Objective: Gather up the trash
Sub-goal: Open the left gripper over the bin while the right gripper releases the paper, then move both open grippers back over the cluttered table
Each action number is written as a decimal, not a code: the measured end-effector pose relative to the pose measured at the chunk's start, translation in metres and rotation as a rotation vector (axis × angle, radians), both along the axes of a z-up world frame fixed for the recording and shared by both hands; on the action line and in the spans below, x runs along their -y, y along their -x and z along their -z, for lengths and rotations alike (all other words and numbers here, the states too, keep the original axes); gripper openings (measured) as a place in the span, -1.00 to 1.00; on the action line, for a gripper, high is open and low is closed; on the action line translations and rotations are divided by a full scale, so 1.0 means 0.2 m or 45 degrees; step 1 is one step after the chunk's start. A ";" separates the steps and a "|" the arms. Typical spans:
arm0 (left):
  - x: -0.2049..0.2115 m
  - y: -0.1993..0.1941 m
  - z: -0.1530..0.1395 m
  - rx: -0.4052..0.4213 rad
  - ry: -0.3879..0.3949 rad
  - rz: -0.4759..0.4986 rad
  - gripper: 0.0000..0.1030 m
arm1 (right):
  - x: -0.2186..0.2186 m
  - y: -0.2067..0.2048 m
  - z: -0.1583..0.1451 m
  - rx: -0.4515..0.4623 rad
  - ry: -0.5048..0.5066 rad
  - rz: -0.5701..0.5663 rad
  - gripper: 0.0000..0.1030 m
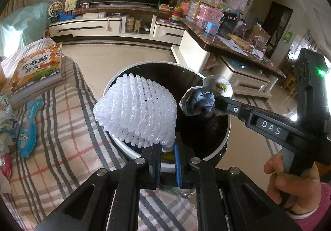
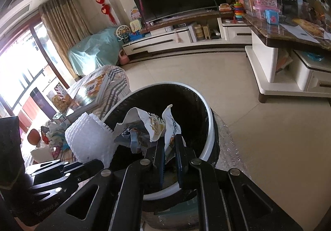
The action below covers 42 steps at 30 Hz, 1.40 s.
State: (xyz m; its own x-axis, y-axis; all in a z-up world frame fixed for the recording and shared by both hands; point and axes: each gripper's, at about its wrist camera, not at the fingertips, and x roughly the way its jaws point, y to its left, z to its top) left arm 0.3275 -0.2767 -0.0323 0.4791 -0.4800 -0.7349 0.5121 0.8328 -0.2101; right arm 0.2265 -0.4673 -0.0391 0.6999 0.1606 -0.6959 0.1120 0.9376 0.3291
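Left wrist view showed your left tongs (image 1: pixel 167 148) pinching foam netting (image 1: pixel 136 111), right tongs (image 1: pixel 217 105) clamping crumpled wrapper (image 1: pixel 204 96); you needed both centred over the bin (image 1: pixel 124 144) before releasing.

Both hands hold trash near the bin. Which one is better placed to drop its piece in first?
Right, probably. The right gripper holds the crumpled wrapper over the bin opening. The left gripper holds the foam net across the near rim, partly over the sofa cover.

The foam net (image 1: pixel 135 111) is held over the bin (image 1: pixel 224 127) rim at nine o'clock; the crumpled wrapper (image 1: pixel 203 96) is held over it at two o'clock. A book (image 1: pixel 36 72) is laid at ten o'clock on the checked cover (image 1: pixel 68 148).
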 end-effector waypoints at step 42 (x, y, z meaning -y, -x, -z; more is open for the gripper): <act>-0.77 0.73 -0.03 -0.006 0.078 -0.439 0.00 | -0.50 0.17 -0.02 0.060 -0.134 -0.190 0.55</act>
